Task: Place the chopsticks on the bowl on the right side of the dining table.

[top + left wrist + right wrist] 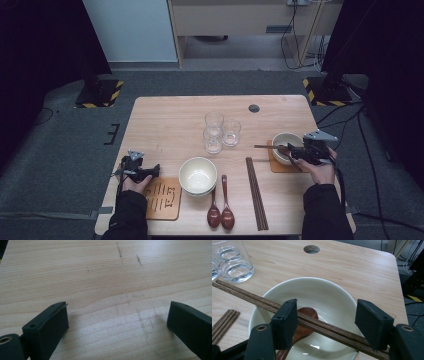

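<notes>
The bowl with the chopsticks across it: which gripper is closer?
Right. The right gripper hangs over that bowl, jaws open around the chopsticks. The left gripper sits across the table by the wooden mat.

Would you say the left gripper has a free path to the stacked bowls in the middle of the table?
Probably yes. The left gripper is open over bare table, and the stacked bowls sit just to its right with nothing between them.
</notes>
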A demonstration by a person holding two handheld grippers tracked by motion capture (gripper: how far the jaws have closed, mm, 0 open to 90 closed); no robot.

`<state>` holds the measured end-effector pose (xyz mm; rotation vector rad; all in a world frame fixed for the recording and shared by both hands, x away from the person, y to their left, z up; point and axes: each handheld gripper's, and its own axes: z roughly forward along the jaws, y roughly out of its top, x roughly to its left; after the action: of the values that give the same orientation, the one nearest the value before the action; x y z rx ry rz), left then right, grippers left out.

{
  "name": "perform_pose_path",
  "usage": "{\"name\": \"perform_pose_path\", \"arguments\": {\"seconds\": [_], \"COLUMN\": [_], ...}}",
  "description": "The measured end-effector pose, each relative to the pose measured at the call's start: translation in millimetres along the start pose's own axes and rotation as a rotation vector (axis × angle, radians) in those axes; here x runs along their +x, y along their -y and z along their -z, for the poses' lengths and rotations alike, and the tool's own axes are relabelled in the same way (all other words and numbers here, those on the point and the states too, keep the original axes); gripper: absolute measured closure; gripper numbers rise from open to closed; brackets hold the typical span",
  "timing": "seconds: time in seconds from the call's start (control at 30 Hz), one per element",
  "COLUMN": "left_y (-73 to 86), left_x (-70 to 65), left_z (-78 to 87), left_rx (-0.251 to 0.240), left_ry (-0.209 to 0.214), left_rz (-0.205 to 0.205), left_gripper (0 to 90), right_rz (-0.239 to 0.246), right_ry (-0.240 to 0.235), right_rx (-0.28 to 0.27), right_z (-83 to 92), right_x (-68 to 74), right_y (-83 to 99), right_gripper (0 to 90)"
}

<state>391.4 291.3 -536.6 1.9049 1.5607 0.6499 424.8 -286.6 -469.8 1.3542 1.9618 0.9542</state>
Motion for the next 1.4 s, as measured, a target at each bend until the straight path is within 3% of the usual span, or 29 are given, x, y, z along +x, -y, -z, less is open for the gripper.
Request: {"name": "perform_pose_path", "arguments": {"seconds": [0.5, 0.8, 0.97, 1.03, 1.27, 1.4], "left_y": [0.0, 0.1, 0.1, 0.1, 0.1, 0.1], "left_x": [-0.1, -0.2, -0.2, -0.2, -0.2, -0.2], "left_z": [0.0, 0.1, 0.1, 0.1, 0.1, 0.1], "left_rx": [0.0, 0.0, 0.001, 0.0, 0.0, 0.001], "left_ry": [0.0, -0.001, -0.001, -0.001, -0.002, -0.002], "left_rz": [0.0, 0.0, 0.0, 0.0, 0.0, 0.0], "left_gripper": [2.5, 2.5, 2.5, 2.5, 2.5, 2.4], "right_rz": [-0.019, -0.091, -0.099, -0.096, -0.05, -0.036], "right_ry": [-0.008, -0.015, 0.001, 0.011, 0.056, 0.066], "right_rx": [-0.016, -0.038, -0.044, -0.05, -0.085, -0.086], "right_z": [6.0, 25.9, 31.2, 30.8, 20.5, 14.6], "right_x": [-5.1, -9.4, -13.1, -13.6, -10.1, -7.7], "right_y": [-0.6, 1.1, 7.2, 9.3, 12.0, 12.2], "right_gripper": [35.7, 56.6, 63.1, 62.6, 44.2, 38.8]}}
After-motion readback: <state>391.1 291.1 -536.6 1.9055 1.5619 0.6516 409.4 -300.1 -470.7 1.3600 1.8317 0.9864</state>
